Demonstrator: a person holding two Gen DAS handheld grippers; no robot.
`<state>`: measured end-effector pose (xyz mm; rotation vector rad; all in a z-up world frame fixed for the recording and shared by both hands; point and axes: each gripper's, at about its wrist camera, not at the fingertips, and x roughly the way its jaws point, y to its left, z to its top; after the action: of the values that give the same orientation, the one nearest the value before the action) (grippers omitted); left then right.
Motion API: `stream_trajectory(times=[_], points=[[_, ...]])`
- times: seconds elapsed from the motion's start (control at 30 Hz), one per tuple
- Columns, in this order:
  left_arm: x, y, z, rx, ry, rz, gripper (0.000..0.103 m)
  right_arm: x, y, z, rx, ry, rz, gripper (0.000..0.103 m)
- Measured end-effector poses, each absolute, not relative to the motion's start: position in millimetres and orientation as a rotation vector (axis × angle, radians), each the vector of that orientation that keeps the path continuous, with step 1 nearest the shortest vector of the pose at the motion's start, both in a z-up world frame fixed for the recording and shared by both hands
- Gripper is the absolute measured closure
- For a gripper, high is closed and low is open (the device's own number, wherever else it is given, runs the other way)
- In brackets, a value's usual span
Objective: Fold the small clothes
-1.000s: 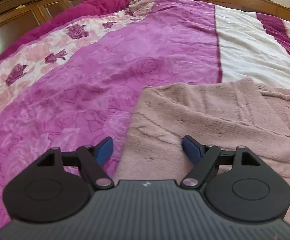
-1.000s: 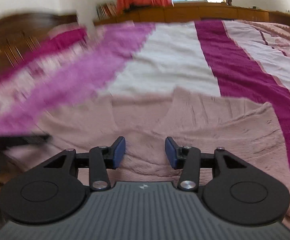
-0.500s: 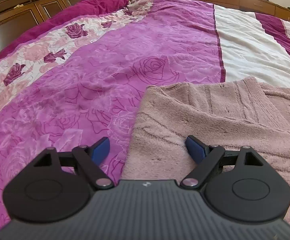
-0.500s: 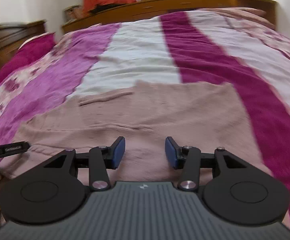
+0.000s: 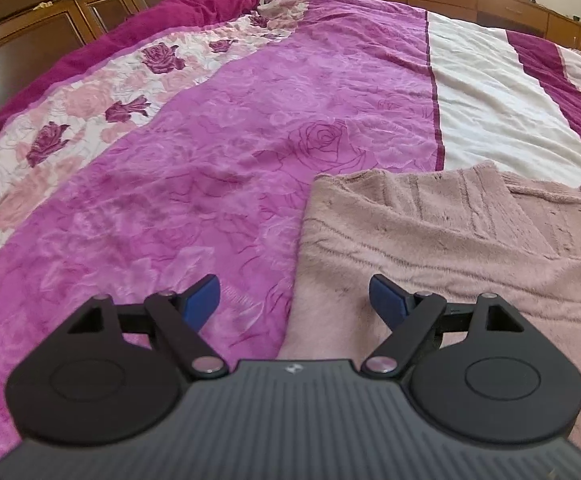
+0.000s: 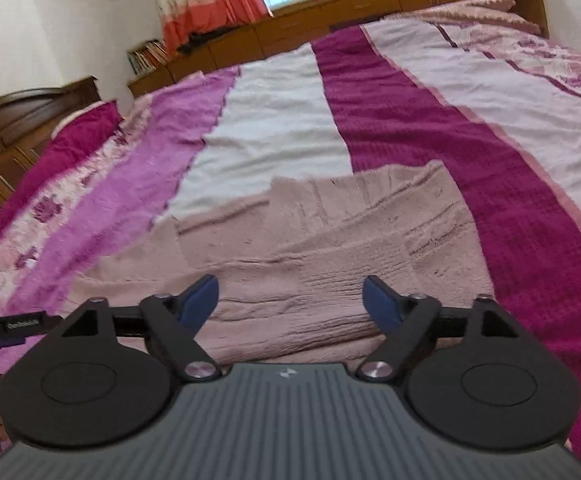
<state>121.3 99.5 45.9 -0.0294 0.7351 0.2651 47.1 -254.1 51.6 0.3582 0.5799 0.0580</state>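
A fuzzy dusty-pink knit sweater [image 5: 450, 240] lies flat on the bed, its sleeves folded in over the body. My left gripper [image 5: 294, 300] is open and empty, low over the sweater's near left edge, one finger over the blanket and one over the sweater. In the right wrist view the sweater [image 6: 330, 248] spreads across the middle. My right gripper [image 6: 290, 300] is open and empty, just above the sweater's near edge. The left gripper's body shows at the far left of the right wrist view [image 6: 6, 324].
The bed is covered by a striped blanket [image 5: 210, 160] in purple, white and magenta with rose prints. A dark wooden headboard [image 5: 50, 20] runs along the left. Wooden cabinets [image 6: 330, 12], books and a curtain stand beyond the bed.
My right gripper has swung its view to the right and opened wider. My left gripper has drawn back a little and opened slightly more. The sweater lies as before.
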Motion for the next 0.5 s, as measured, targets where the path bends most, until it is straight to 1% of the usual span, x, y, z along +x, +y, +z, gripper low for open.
stream_trajectory(times=[0.1, 0.5], points=[[107, 100, 54, -0.033, 0.741, 0.239, 0.02, 31, -254, 63, 0.364, 0.561, 0.091, 0.013], [43, 87, 78, 0.0, 0.789, 0.158, 0.02, -30, -261, 80, 0.39, 0.597, 0.129, 0.013]])
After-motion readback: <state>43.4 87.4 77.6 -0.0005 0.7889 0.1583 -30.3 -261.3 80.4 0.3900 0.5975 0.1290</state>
